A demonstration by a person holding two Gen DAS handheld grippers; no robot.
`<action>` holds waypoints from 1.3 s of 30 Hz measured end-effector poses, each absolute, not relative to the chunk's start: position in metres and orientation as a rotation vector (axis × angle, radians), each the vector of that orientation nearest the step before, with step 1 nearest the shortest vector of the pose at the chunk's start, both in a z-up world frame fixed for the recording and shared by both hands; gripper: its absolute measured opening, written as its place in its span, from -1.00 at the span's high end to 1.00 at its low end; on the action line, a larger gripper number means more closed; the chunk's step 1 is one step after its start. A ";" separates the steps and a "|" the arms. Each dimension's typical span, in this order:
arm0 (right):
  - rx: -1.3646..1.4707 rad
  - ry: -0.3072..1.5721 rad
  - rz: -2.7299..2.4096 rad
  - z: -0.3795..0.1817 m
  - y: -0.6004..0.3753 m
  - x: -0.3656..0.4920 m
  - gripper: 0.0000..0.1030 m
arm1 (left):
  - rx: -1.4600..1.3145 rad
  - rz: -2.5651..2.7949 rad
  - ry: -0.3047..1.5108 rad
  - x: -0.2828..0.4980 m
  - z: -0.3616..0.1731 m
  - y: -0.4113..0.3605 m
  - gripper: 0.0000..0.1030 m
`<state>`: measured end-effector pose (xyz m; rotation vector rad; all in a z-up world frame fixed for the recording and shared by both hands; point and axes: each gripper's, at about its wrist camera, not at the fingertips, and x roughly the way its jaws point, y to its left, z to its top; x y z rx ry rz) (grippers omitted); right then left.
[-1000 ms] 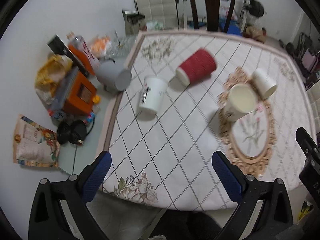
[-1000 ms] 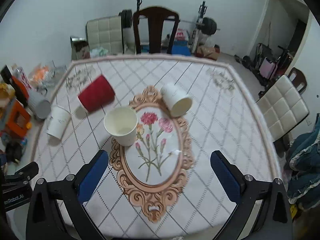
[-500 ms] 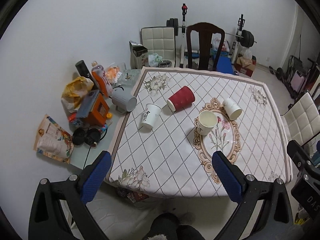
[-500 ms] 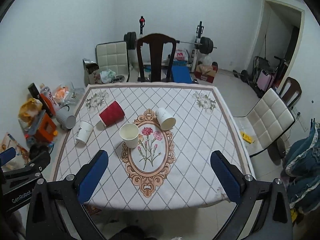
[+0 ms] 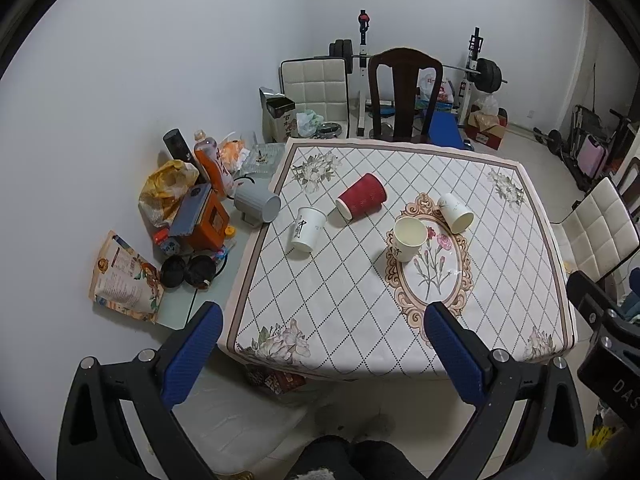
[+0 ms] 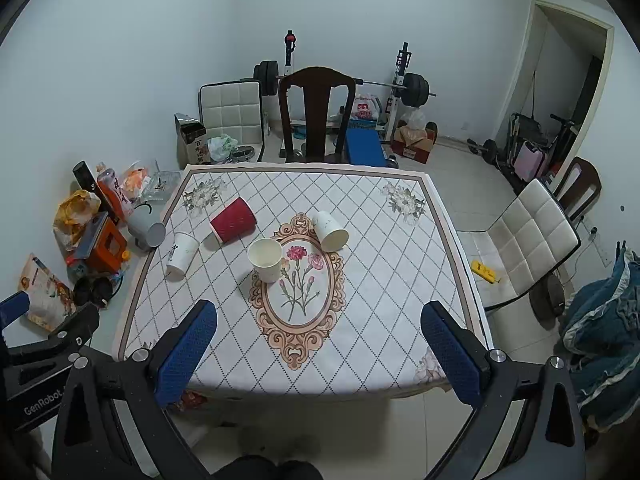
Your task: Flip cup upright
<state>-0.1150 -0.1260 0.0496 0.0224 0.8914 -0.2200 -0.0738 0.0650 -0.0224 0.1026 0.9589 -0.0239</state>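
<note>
On the patterned tablecloth (image 5: 352,312) a red ribbed cup (image 5: 361,202) (image 6: 233,220) lies on its side. A white cup (image 5: 455,213) (image 6: 329,230) also lies on its side near the oval flower motif. A cream cup (image 5: 408,238) (image 6: 265,260) stands upright with its mouth up. A white cup with black lettering (image 5: 307,228) (image 6: 182,255) stands mouth down at the left. My left gripper (image 5: 322,354) and right gripper (image 6: 318,350) are both open and empty, held back from the table's near edge, far from all cups.
Clutter sits left of the table: a grey cylinder (image 5: 256,205), an orange box (image 5: 206,224), a bottle (image 5: 212,162), headphones (image 5: 188,272) and a snack bag (image 5: 124,278). A dark wooden chair (image 6: 316,114) stands behind the table, a white chair (image 6: 528,236) at the right.
Both grippers have pulled back and up from the table, so the whole table and room now show. The cups have not moved.
</note>
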 end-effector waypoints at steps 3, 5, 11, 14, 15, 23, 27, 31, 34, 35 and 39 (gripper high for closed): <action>0.028 0.887 -0.212 0.050 -0.123 -0.116 -1.00 | 0.102 -0.035 0.949 -0.075 -0.021 0.067 -0.99; 0.037 0.890 -0.206 0.049 -0.121 -0.115 -1.00 | 0.108 -0.031 0.941 -0.076 -0.022 0.069 -0.99; 0.046 0.892 -0.215 0.048 -0.118 -0.120 -1.00 | 0.105 -0.042 0.935 -0.078 -0.023 0.072 -1.00; 0.040 0.890 -0.229 0.047 -0.119 -0.122 -1.00 | 0.099 -0.050 0.936 -0.078 -0.024 0.073 -1.00; 0.041 0.890 -0.233 0.046 -0.118 -0.123 -1.00 | 0.098 -0.049 0.935 -0.079 -0.024 0.074 -1.00; 0.033 0.897 -0.236 0.044 -0.117 -0.126 -1.00 | 0.092 -0.047 0.929 -0.078 -0.023 0.075 -1.00; 0.027 0.901 -0.236 0.043 -0.115 -0.124 -1.00 | 0.092 -0.042 0.931 -0.077 -0.023 0.076 -1.00; 0.032 0.906 -0.233 0.042 -0.114 -0.123 -1.00 | 0.091 -0.029 0.931 -0.080 -0.023 0.078 -1.00; 0.039 0.917 -0.232 0.037 -0.117 -0.124 -1.00 | 0.091 -0.019 0.934 -0.081 -0.025 0.078 -1.00; 0.040 0.919 -0.232 0.036 -0.117 -0.124 -1.00 | 0.090 -0.016 0.934 -0.081 -0.025 0.079 -1.00; 0.035 0.928 -0.228 0.032 -0.117 -0.123 -1.00 | 0.086 -0.006 0.933 -0.081 -0.026 0.079 -1.00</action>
